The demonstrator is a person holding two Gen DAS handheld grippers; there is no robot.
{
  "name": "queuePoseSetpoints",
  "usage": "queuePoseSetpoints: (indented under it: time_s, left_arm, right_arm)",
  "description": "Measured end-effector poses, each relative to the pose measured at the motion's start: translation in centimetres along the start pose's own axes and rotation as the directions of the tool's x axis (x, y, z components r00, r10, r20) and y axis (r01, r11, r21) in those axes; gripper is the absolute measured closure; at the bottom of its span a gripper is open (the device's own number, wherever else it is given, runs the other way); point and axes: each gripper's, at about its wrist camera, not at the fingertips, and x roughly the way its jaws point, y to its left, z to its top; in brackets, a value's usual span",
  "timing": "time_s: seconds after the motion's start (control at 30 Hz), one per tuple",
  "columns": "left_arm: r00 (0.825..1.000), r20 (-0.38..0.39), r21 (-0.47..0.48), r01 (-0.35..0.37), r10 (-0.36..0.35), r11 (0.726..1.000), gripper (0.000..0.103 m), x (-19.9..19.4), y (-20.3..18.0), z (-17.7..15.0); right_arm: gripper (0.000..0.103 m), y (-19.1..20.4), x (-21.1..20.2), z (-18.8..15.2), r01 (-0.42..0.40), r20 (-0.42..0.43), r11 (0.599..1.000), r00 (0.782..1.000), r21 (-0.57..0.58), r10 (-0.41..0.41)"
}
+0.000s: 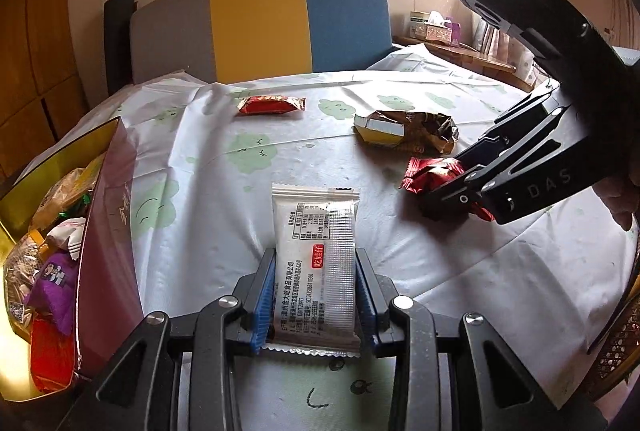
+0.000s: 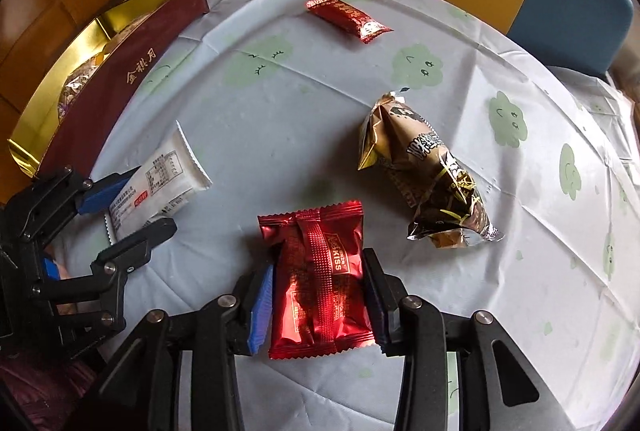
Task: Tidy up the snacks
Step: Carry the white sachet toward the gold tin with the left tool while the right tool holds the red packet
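White snack packet point(image 1: 314, 267) sits bottom centre of the left wrist view, left gripper point(image 1: 316, 295) fingers clamped on its sides. Right gripper point(image 2: 320, 295) fingers straddle red packet point(image 2: 320, 279) on the counter point(image 2: 260, 119), lower centre; grip unclear. Snack box point(image 1: 104, 231) at left edge.

Right gripper point(image 2: 318, 291) with its fingers point(image 2: 262, 307) flanking a red foil packet point(image 2: 320, 279) lying on the desk point(image 2: 260, 119); whether the pads press it cannot be told. At left, the left gripper point(image 2: 132, 207) grips a white packet point(image 2: 160, 183), beside a maroon, gold-lined box point(image 2: 120, 71) holding wrapped snacks. Farther off lie a brown-and-gold wrapped snack point(image 2: 432, 175) and a small red packet point(image 2: 348, 17), well apart from each other
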Motion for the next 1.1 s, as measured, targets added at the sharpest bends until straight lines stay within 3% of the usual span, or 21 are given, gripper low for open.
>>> queuePoseSetpoints:
  time_s: [1.1]
  left_arm:
    - [1.0,-0.03,-0.016,-0.007,0.006,1.0,0.067,0.1,0.1,0.3]
  right_arm:
    - [0.061,1.5,0.6,0.1,0.028,0.012,0.999,1.0,-0.018,-0.028]
